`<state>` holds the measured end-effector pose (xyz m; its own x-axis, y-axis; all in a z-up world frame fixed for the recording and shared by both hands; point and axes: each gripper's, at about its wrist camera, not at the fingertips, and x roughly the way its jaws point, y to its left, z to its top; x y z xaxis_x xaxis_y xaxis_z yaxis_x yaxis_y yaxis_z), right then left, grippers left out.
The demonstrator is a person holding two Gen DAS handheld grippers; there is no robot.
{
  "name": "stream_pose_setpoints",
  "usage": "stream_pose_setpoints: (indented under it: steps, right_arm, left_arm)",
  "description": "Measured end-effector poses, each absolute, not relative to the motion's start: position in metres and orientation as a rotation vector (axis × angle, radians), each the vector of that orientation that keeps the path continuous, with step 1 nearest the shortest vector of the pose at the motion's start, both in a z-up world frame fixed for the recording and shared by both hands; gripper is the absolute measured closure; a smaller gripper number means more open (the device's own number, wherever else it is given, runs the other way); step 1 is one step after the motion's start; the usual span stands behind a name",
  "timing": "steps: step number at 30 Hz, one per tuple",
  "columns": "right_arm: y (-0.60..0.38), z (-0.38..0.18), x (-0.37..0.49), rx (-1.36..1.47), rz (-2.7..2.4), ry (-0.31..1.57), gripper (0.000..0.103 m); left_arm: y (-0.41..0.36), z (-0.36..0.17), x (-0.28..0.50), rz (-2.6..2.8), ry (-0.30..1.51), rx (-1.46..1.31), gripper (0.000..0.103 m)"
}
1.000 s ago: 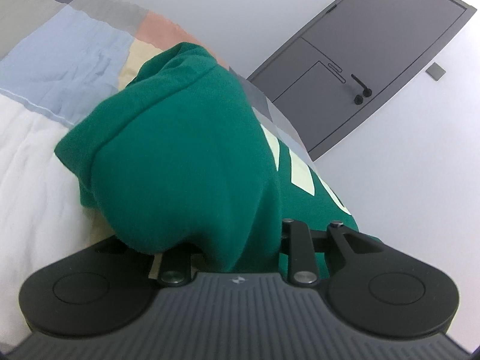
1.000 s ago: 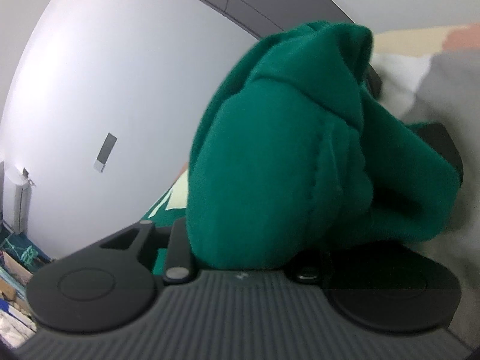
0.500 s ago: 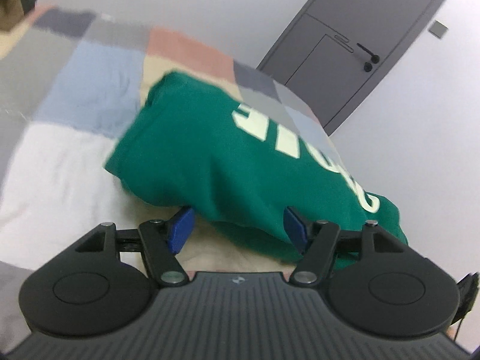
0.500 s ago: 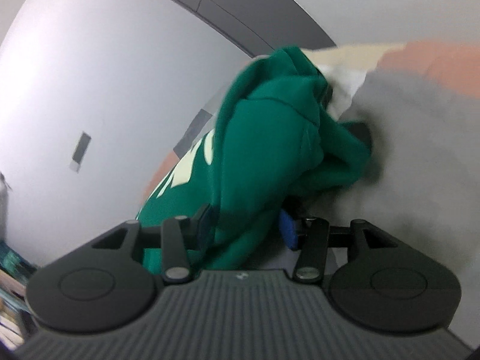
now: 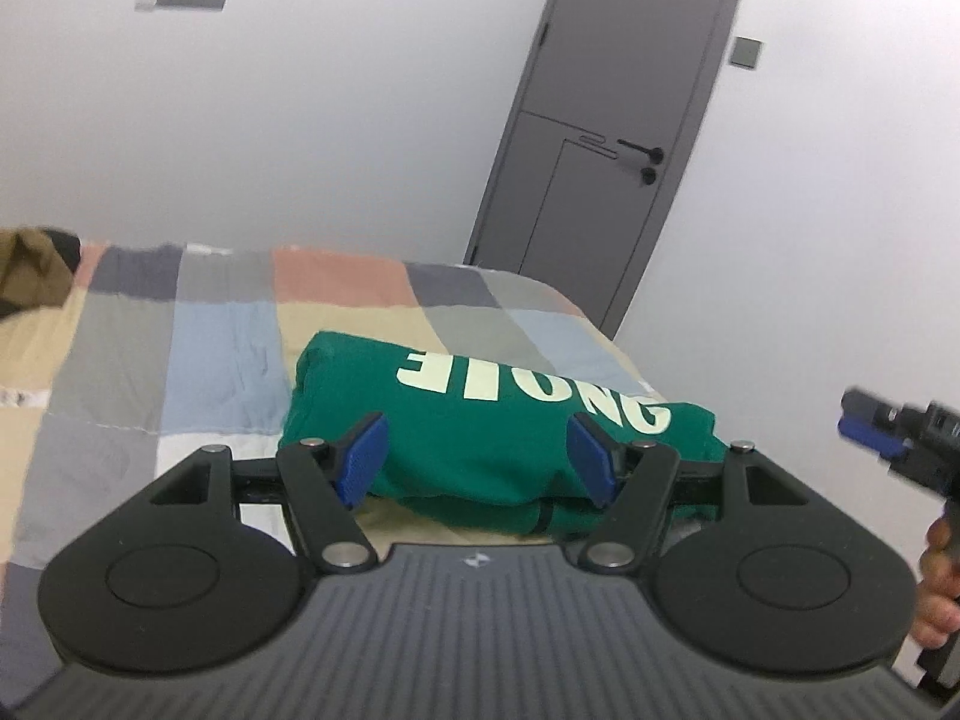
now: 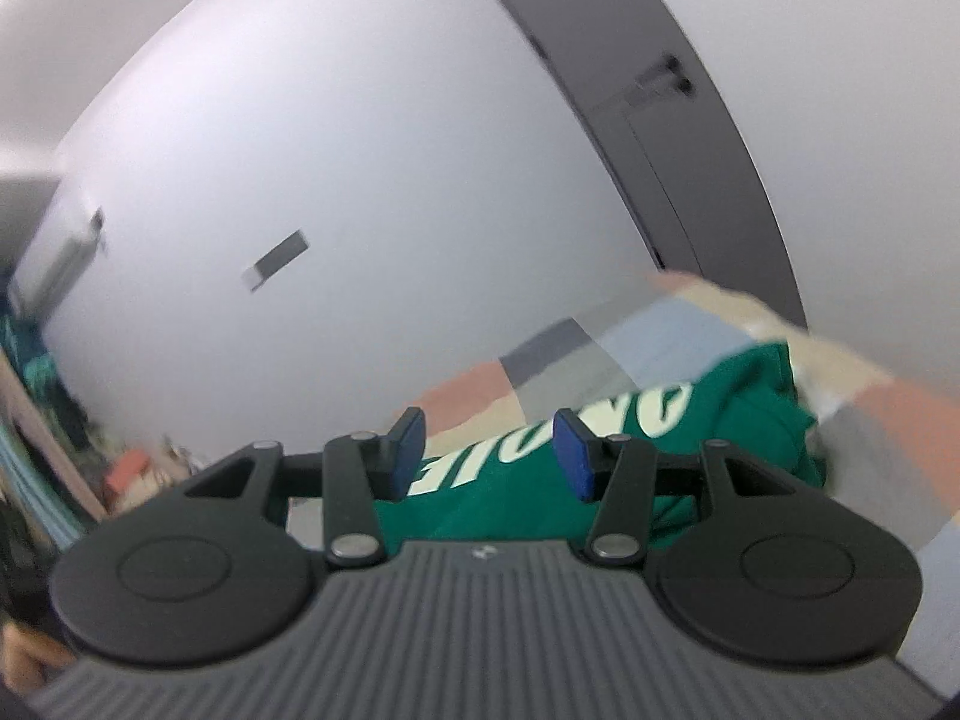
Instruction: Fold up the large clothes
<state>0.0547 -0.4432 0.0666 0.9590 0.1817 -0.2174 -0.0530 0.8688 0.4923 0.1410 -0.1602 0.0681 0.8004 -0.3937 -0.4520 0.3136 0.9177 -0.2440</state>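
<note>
Since the earlier frames both tools had let go and lifted clear. The left tool (image 5: 477, 459) and right tool (image 6: 489, 453) stood released, empty. The folded green sweatshirt (image 5: 480, 420) lay on the bed (image 5: 210, 348), below and ahead, long axis crosswise, neither tool evidently nearer.

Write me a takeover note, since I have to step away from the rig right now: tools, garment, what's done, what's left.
Left tool: open, empty, above the bed.
Right tool: open, empty, also clear of the cloth.
Green sweatshirt: folded into a compact bundle, pale lettering up, lying on the patchwork bedspread near its edge.
Done: this garment looks folded and released.
Left: probably the brown garment at the bed's far corner, if it counts.
</note>
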Motion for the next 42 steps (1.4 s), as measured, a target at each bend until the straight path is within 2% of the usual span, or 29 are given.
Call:
stream_pose_setpoints:
  steps: [10,19,42]
  right_arm:
    - [-0.383,0.078,0.004,0.333,0.154,0.240,0.052]
    - [-0.341,0.070,-0.029,0.206,0.110,0.266,0.052]
    - [-0.330,0.029,-0.060,0.168,0.030,0.341,0.053]
  left_arm:
    - [-0.153,0.083,0.070,-0.402,0.423,-0.018,0.032]
    - [-0.143,0.072,0.028,-0.416,0.391,-0.026,0.032]
    - [-0.132,0.031,-0.004,-0.369,0.415,-0.037,0.032]
